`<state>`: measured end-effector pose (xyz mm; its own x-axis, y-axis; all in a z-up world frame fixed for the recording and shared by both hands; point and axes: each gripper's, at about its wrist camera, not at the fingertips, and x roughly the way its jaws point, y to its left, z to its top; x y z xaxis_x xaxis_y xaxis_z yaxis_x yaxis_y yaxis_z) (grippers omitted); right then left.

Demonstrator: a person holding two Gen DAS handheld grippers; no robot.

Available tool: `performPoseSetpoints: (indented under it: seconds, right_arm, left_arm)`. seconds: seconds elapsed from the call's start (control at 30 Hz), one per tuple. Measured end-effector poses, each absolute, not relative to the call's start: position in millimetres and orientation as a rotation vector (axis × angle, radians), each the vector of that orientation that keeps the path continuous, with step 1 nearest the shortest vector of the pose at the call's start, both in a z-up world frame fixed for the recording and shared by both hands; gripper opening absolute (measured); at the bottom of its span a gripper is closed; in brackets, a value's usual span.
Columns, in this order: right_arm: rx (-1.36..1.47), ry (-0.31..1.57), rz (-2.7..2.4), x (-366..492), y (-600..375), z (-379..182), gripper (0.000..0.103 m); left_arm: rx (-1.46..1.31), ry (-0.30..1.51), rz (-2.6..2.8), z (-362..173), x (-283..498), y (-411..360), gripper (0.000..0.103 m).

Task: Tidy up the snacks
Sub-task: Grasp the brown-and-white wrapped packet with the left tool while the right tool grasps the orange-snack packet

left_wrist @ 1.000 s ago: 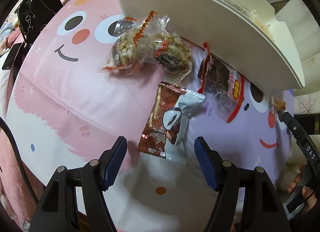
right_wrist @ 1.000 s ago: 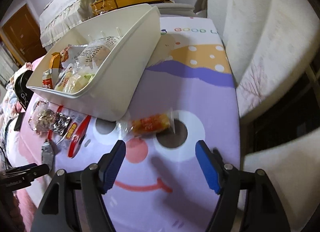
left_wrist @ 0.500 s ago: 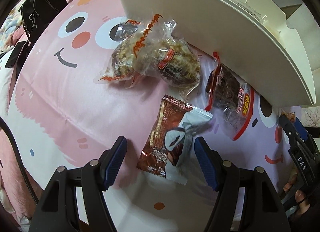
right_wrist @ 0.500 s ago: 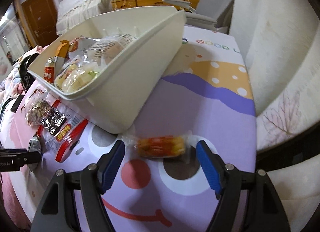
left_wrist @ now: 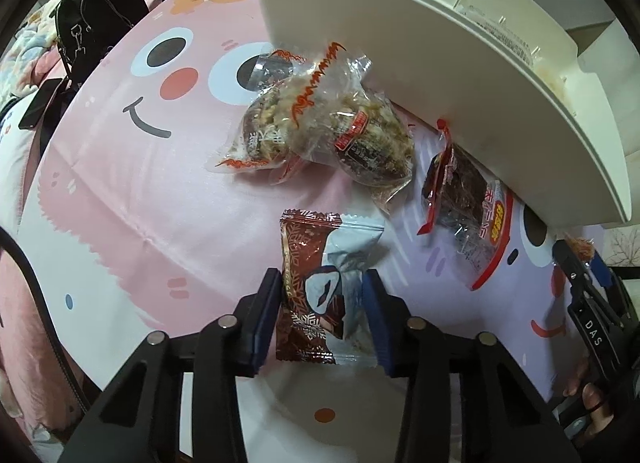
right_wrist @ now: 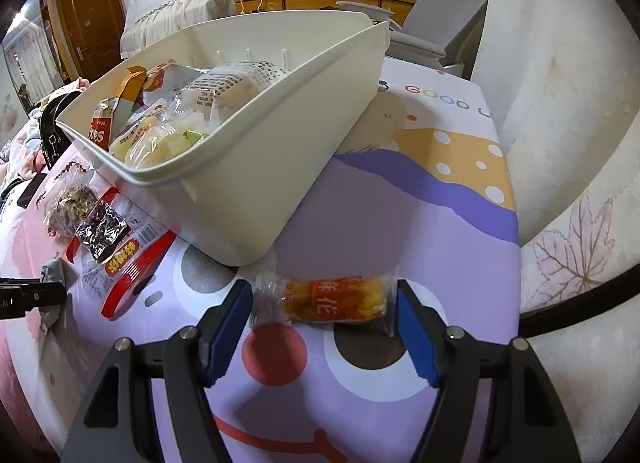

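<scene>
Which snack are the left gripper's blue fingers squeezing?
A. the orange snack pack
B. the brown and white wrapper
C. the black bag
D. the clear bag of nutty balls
B: in the left wrist view the left gripper has its blue pads pressed on both sides of the brown and white wrapper.

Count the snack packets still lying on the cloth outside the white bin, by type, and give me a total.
clear nut-cluster packets: 2
red-edged packet of dark snack: 1
brown-and-white packet: 1
orange packet: 1
Total: 5
</scene>
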<state>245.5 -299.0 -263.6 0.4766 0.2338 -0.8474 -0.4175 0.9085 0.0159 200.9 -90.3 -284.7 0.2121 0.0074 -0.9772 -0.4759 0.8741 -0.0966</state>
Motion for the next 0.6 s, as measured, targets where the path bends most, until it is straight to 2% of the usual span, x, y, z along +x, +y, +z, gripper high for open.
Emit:
performPoseSetpoints:
  seconds: [0.6]
  right_arm:
    - [-0.127,1.096,0.408,233,-289,-256,0.067]
  left_arm:
    - [-0.499,1.28,0.297,-278,176,-56,0.036]
